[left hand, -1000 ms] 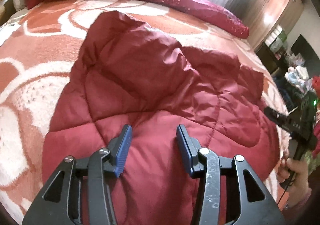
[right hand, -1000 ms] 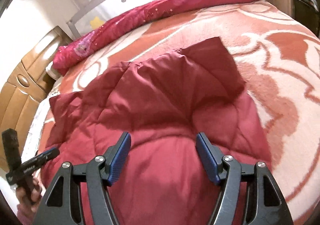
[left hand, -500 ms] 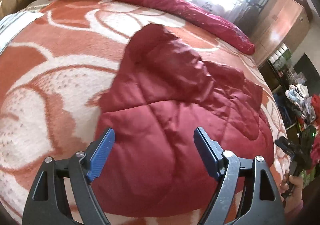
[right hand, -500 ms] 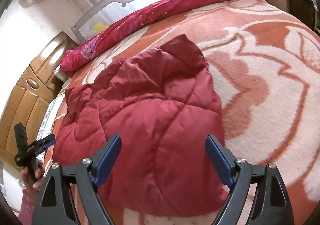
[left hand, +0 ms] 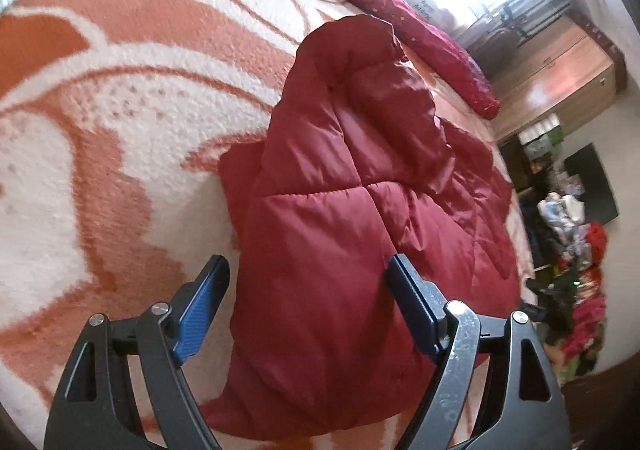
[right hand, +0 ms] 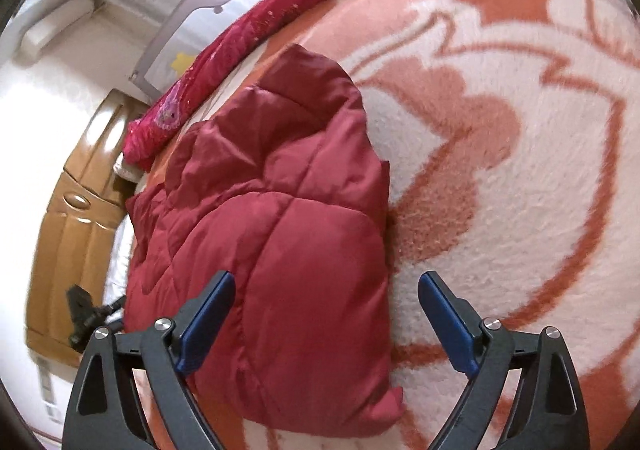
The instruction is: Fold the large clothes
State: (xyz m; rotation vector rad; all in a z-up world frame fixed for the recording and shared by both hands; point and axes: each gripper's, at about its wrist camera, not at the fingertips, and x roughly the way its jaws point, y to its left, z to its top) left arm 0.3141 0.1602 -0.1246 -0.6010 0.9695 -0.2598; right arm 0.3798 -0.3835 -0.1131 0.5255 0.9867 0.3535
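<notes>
The left gripper (left hand: 306,304) stands wide with nothing pressed between its blue pads (left hand: 202,314). The dark red quilted padded jacket (left hand: 352,209) lies folded on the orange and white patterned blanket (left hand: 100,129), near its front edge. The right gripper (right hand: 326,324) is opening, empty, over the jacket's right edge.

Jacket (left hand: 352,234) on blanketed bed (left hand: 120,121).

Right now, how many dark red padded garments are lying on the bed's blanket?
1: the dark red puffer jacket, folded in a heap on the orange-and-white blanket. The red quilt rolled along the far edge is bedding. Nothing else shows, though folds could hide more.
</notes>
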